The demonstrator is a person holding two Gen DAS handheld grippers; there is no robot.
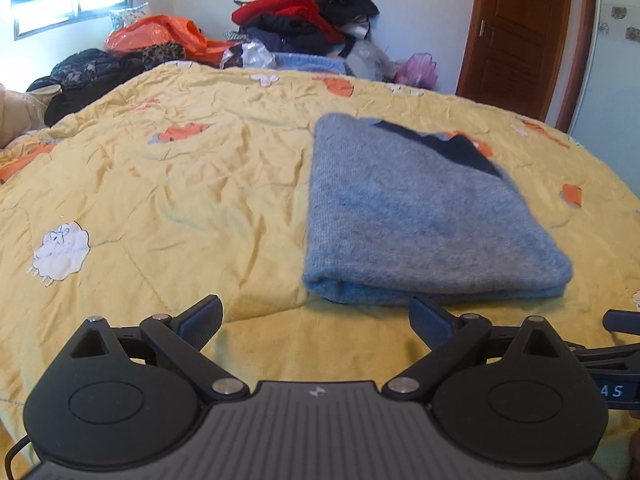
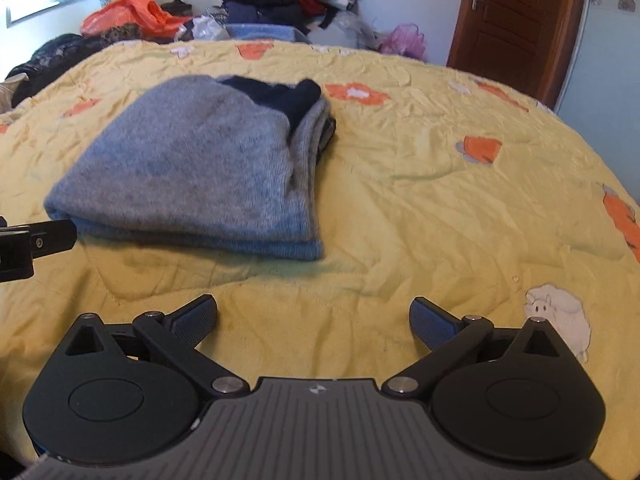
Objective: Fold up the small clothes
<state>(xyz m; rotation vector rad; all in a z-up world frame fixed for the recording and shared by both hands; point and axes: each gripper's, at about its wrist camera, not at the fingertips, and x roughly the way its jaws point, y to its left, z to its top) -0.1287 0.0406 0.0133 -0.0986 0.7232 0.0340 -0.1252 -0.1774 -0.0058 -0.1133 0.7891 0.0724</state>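
Hovering low over the yellow quilt [image 1: 160, 168], both tools empty and angled down at the bed. Left gripper [image 1: 316, 322] spread wide, fingers well apart, nothing between the ribbed blue pads [image 1: 204, 318], only bare quilt under the gap. Right gripper [image 2: 314, 320] just the same: jaws flung fully apart, clamped on nothing, parked above the quilt beside a printed sheep [image 2: 560, 320]. And between the two views, the grey-blue sweater [image 1: 420, 216], lying flat as a neat layered rectangle, fold edge toward the cameras, dark navy trim peeking out at the far end, stacked layers showing along its right side in the right wrist view. Sitting to the right of the left tool and to the left of the right one, so bracketed by both, near the front edge but touched by neither. Looks squared and finished, judging by the tidy bundle, which would explain the wide-open stance on each side: nothing left to pinch, or else readied for a last tuck or a lift. Heap of unsorted clothes [image 1: 308, 20] piled against the far wall, well apart from the folded piece, probably the source of the next garment.
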